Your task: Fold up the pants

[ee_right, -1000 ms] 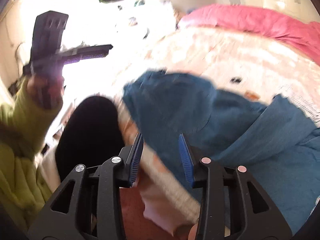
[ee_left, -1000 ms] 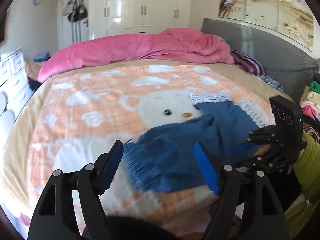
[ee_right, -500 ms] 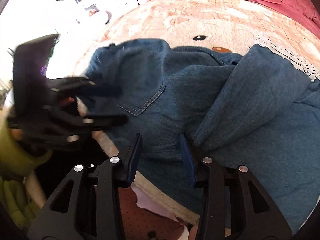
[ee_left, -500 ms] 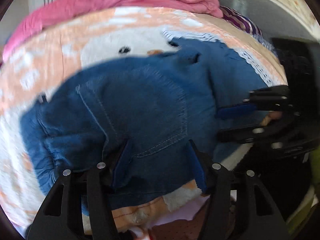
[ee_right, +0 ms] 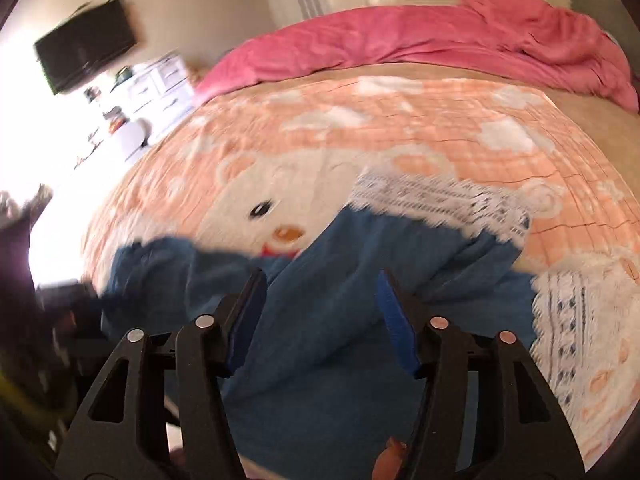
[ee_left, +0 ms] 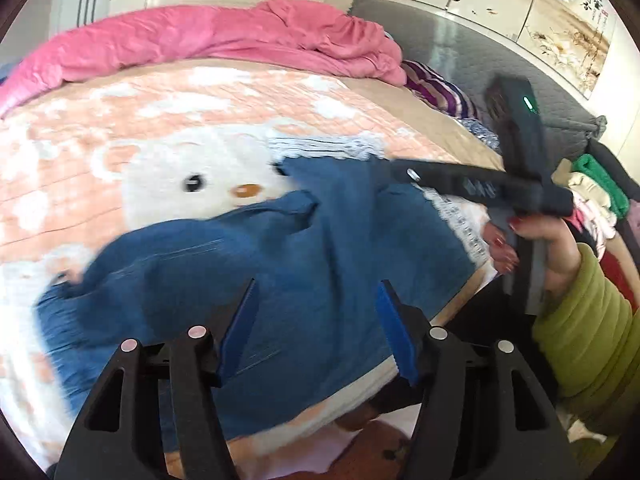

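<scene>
Compared with half a second earlier, the left gripper (ee_left: 316, 324) has drawn back from the pants (ee_left: 280, 272): the denim then filled its view and now the bear-print blanket (ee_left: 120, 120) shows beyond it. Its jaws have just been opening slightly and stand apart with nothing clamped; the denim lies beyond and below the blue pads (ee_left: 240, 324). The right gripper (ee_right: 320, 320) has swung toward the lace-trimmed hems (ee_right: 440, 200); its jaws have just been opening, stand apart, and grip nothing.

The pants lie crumpled on the blanket near the near edge of the bed. The waist end lies toward the bed's left side, in front of the left gripper. The legs run rightward, with the lace hems toward the bed's right side. In the left wrist view, the right hand (ee_left: 540, 240), in a green sleeve (ee_left: 588, 320), holds its gripper raised over the hem end. A pink duvet (ee_left: 220, 40) lies along the far edge.
</scene>
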Motion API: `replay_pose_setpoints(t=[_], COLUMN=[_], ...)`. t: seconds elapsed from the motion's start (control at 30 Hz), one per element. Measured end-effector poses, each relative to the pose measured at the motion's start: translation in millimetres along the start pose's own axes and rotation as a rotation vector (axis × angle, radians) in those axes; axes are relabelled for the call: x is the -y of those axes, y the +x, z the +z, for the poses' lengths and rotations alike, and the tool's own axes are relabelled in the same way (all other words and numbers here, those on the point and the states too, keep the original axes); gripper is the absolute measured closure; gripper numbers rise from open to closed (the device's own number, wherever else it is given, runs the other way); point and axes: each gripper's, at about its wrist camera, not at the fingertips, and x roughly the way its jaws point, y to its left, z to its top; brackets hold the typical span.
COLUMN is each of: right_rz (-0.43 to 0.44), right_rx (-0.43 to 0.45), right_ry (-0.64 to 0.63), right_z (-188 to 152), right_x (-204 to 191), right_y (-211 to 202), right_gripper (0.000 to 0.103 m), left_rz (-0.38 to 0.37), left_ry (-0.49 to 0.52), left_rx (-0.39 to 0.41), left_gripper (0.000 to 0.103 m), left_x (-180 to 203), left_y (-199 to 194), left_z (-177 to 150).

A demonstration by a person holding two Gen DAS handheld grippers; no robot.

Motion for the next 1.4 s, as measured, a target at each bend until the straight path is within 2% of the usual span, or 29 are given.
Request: replay_pose_setpoints(t=[0.07,0.13,0.17,0.23,0.27,0.37,0.43,0.47,0.53,0.6,0.63,0.67,0.7,0.73,0.77,0.8,0.87,0.93,1.13,1.2,1.23,1.27,1.4], right_rz=[-0.014,-0.054,-0.048,-0.060,-0.076,-0.137,-0.179,-0.203,-0.265,-0.261,-0.273,-0.309,-0.311,-0.277,-0.236,-0.208,-0.162,-0.162,-0.175,-0.179,-0.191,-0.205,-0.210], right_rx=[-0.032,-0.059,-0.086,-0.119,-0.138,-0.178,-0.204,-0.212,-0.221,-0.237,-0.251,-0.267,-0.264,-0.252,-0.231,-0.208,-0.123,-0.070,0.124,0.171,0.177,0.174,0.095], right_ry=[0.022,0.020,0.007,-0.025,-0.048,-0.120,-0.152,-0.158,-0.139,-0.109,-0.116,-0.145,-0.156,-0.127,-0.053,-0.003,0.074,0.110,0.262,0.315,0.343,0.369,0.467], right_z=[15,30,37,48,53,68,77,80,86,90,89,86,82,82,83,85,87,84,62,42,29,17,-41], right_x=[11,15,15,12,10,4,4,3,6,9,9,9,10,14,25,32,46,55,88,96,99,102,115], right_y=[11,22,29,48,57,91,117,126,148,165,172,180,182,180,172,163,134,107,3,-32,-45,-55,-81], right_gripper=[0.041,0.040,0.039,0.036,0.036,0.036,0.036,0.036,0.036,0.036,0.041,0.063,0.078,0.082,0.095,0.098,0.098,0.099,0.098,0.098,0.098,0.098,0.098], left_rz=[-0.060,-0.085,-0.110,-0.104,-0.094,-0.138,-0.129,-0.101,-0.068,-0.091,-0.113,-0.121,-0.116,-0.114,-0.117,-0.123,-0.145,-0.148,-0.147,-0.154,-0.148,-0.144,-0.149], left_ry=[-0.002,-0.011,-0.005,0.013,0.014,-0.015,0.025,0.084,0.157,0.153,0.145,0.147,0.156,0.160,0.156,0.140,0.098,0.082,0.121,0.147,0.180,0.199,0.263], left_rx=[-0.019,-0.075,-0.102,-0.114,-0.111,-0.098,-0.078,-0.068,-0.053,-0.049,-0.051,-0.052,-0.048,-0.044,-0.038,-0.030,-0.029,-0.019,0.030,0.049,0.058,0.063,0.060], left_gripper=[0.044,0.044,0.044,0.046,0.051,0.065,0.070,0.074,0.075,0.075,0.075,0.075,0.075,0.075,0.075,0.075,0.075,0.075,0.075,0.084,0.092,0.094,0.095], left_x=[9,14,16,14,10,0,-1,4,11,14,15,17,19,19,18,16,9,6,16,21,24,27,34], left_y=[18,42,55,71,76,85,87,87,85,84,84,84,83,83,85,85,84,81,80,76,72,70,62], left_z=[4,7,10,13,13,11,6,3,1,0,0,0,-2,-3,-3,-3,-3,-4,-1,-1,-3,-2,-7])
